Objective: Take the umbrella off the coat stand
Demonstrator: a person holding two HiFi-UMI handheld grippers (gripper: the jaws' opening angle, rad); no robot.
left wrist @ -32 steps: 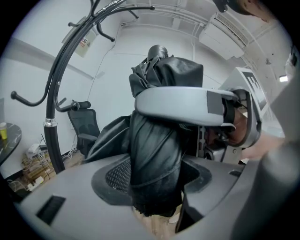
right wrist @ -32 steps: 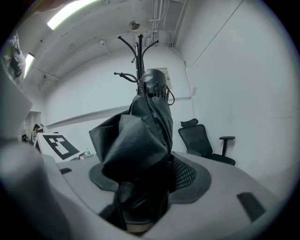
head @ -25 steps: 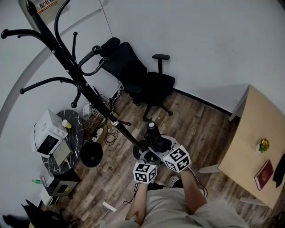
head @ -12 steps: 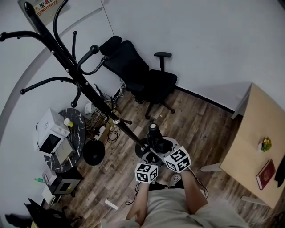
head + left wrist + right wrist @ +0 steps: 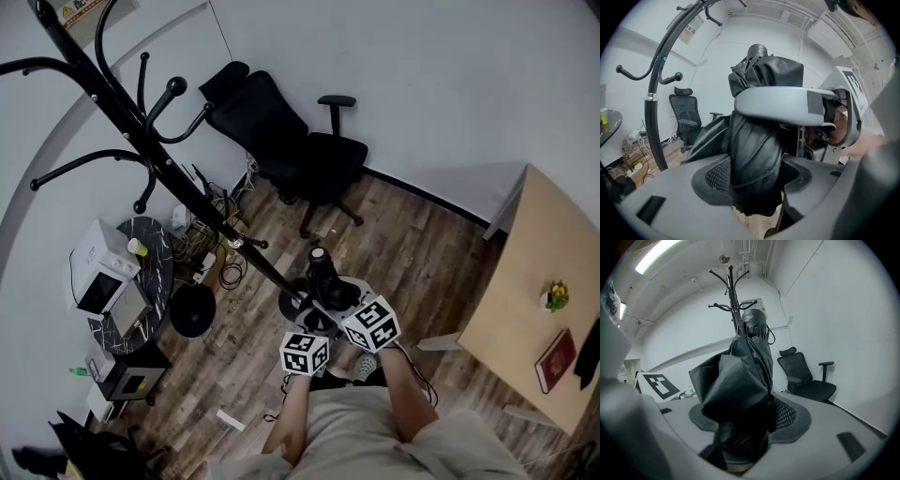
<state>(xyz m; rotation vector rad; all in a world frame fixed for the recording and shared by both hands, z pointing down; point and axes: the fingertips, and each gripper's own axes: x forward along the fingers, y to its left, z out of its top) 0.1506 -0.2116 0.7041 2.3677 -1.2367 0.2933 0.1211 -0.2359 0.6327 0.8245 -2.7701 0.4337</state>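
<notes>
Left gripper view shows your left tongs point(image 5: 757, 145) and right tongs point(image 5: 740, 420) both clamped on the folded umbrella point(image 5: 757, 84), off the coat stand point(image 5: 159, 159) hooks; it seems light, with slippery soft cloth over stiff ribs, so grip the tightly wrapped middle.

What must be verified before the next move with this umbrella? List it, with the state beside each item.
1. Jaws of the left gripper closed on the umbrella: ok.
2. Jaws of the right gripper closed on the umbrella: ok.
3. Umbrella off the hooks of the coat stand: ok, the pole stands apart from it.
4. Umbrella folded: ok, though some fabric bulges loose.
5. Closure strap fastened: cannot tell.
6. Umbrella clear of the office chair: ok.
</notes>
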